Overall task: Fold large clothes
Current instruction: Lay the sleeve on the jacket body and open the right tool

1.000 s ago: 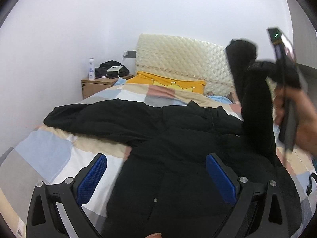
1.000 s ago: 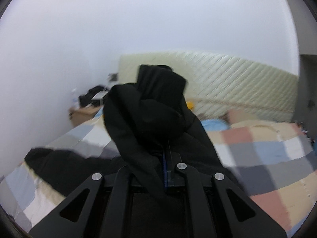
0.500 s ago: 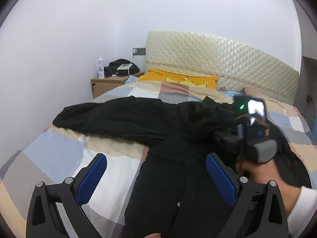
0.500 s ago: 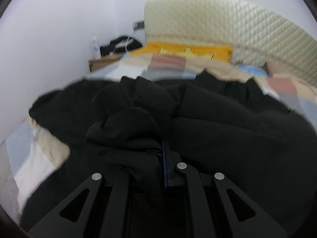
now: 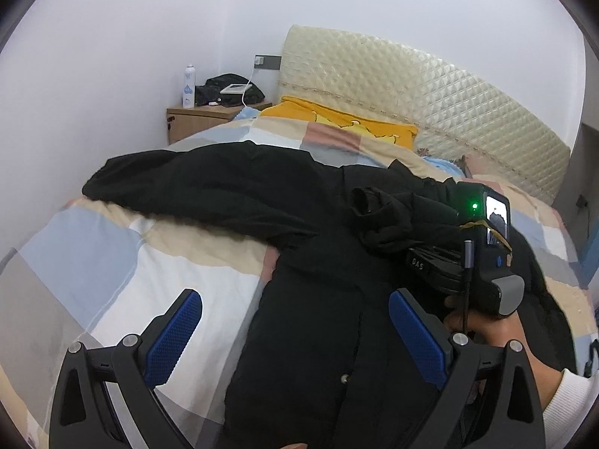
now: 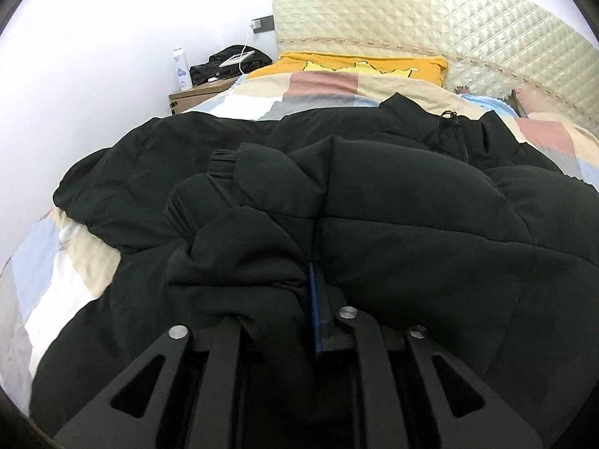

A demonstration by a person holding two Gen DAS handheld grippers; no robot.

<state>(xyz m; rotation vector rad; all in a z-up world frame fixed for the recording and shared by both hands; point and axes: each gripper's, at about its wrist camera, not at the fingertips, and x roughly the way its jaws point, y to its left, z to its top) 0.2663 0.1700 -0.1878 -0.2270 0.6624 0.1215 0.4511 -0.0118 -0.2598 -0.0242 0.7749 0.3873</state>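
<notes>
A black padded jacket [image 5: 322, 299] lies spread across the patchwork quilt [image 5: 123, 262] of a bed, collar toward the headboard [image 5: 430, 101], front zip running up the middle. One sleeve [image 5: 194, 187] stretches out flat to the left side of the quilt. The other sleeve [image 6: 247, 232] is bunched on top of the jacket's chest, its ribbed cuff pointing toward the pillows.

The step in hand looks like folding that second sleeve inward over the body. The right gripper [image 6: 299, 299] rests low on the jacket with the sleeve fabric caught between its narrowly parted jaws; they have just been opening a little, yet in the right wrist view cloth is packed against the blue pad, so the pinch reads as loosening rather than let go. The person's hand [image 5: 483, 325] holds this gripper down by the jacket's right edge.

The left gripper [image 5: 295, 340] hovers above the lower front of the jacket with its blue pads [image 5: 172, 336] spread wide and nothing between them.

Next, the right jaws would need to part fully and draw back without dragging the sleeve off the chest; the bunched cloth probably wants smoothing flat. After that, the outstretched sleeve is the likely target for the left gripper, which must travel out over the quilt to reach its cuff.

A wooden nightstand [image 5: 198, 119] with a spray bottle [image 5: 189, 88] stands beyond the bed, well apart from the work.
</notes>
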